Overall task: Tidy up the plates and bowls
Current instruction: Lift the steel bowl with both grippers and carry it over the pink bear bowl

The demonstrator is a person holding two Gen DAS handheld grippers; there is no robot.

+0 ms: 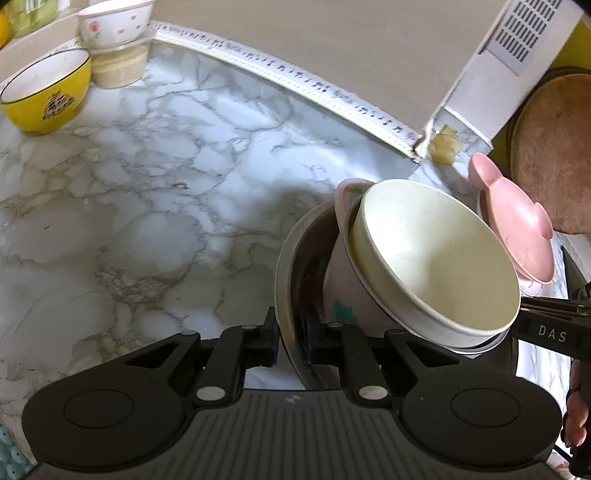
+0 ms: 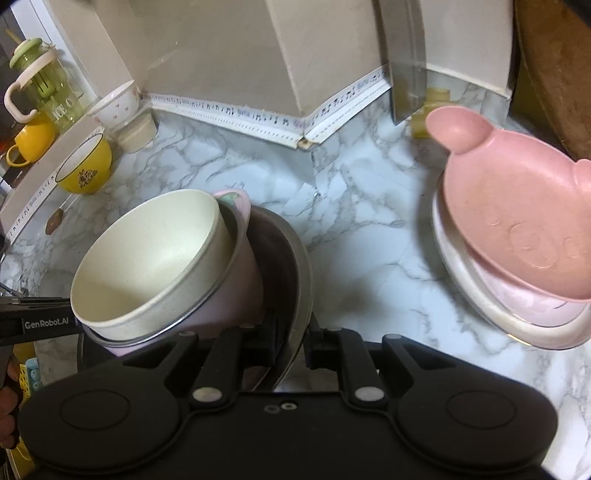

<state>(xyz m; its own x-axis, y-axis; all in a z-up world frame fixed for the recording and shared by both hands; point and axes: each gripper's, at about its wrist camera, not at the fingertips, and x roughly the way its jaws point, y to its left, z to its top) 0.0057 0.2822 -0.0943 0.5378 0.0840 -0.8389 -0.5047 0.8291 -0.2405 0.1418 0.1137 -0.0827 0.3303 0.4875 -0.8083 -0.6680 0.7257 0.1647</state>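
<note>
Marble counter (image 1: pixel 147 192); beige wall (image 1: pixel 314 33) | both grippers' fingers clamp steel bowl (image 2: pixel 291 266) rim

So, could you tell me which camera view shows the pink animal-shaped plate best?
The right wrist view: the pink plate shows its ears and embossed face, resting on a white dish. The left wrist view catches it small, at the edge.

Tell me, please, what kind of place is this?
Most likely a home kitchen: a marble-pattern countertop against a wall, a yellow bowl, nested bowls and a pink animal-shaped plate.
</note>
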